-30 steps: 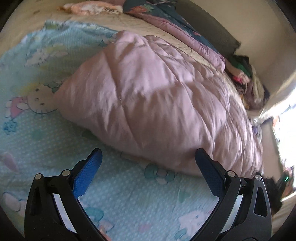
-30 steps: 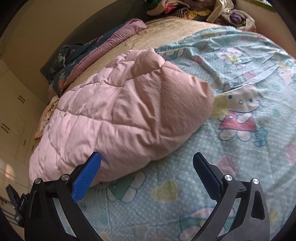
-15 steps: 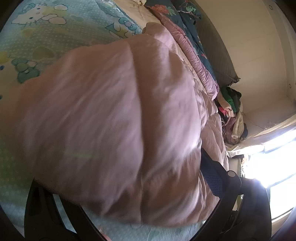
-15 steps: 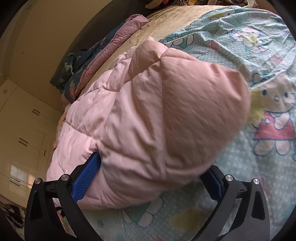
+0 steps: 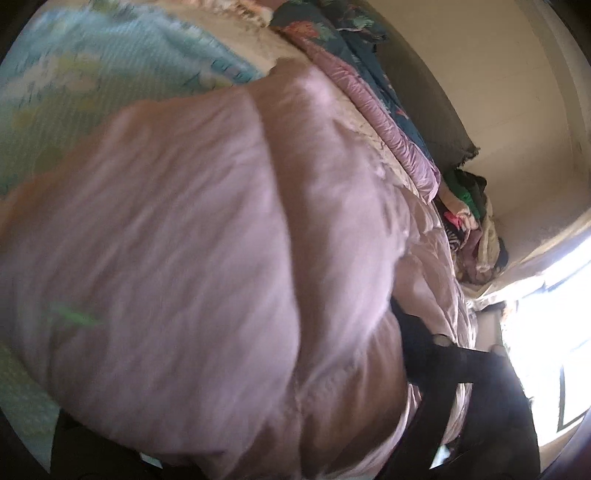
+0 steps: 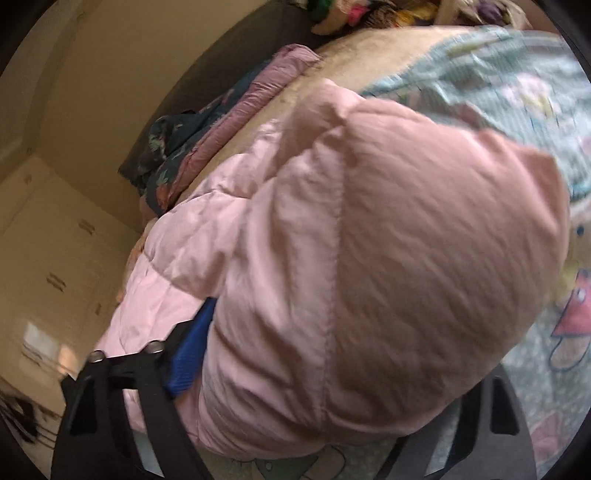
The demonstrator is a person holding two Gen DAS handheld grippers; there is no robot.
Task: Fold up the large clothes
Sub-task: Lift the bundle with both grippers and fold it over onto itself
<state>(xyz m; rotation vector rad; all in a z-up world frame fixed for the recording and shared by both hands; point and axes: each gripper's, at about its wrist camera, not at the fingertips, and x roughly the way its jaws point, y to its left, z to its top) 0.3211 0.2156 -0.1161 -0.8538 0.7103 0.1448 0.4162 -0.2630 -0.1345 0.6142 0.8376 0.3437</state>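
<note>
Both grippers have pushed in: left gripper (image 5: 236, 417) and right gripper (image 6: 321, 376) jaws, just closing, now squeeze the pink quilt (image 6: 369, 258) between them, ready to lift.

Daylit, motion-blurred fisheye views.
A blown-out window (image 5: 550, 332) glares beside the left gripper; the pink quilted jacket (image 6: 369, 266) looks smeared, perhaps from movement; corners go black.

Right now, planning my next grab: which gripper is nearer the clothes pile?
Likely the right gripper: pile ahead of it, far right of left gripper. Both jaws just closed onto the jacket.
</note>
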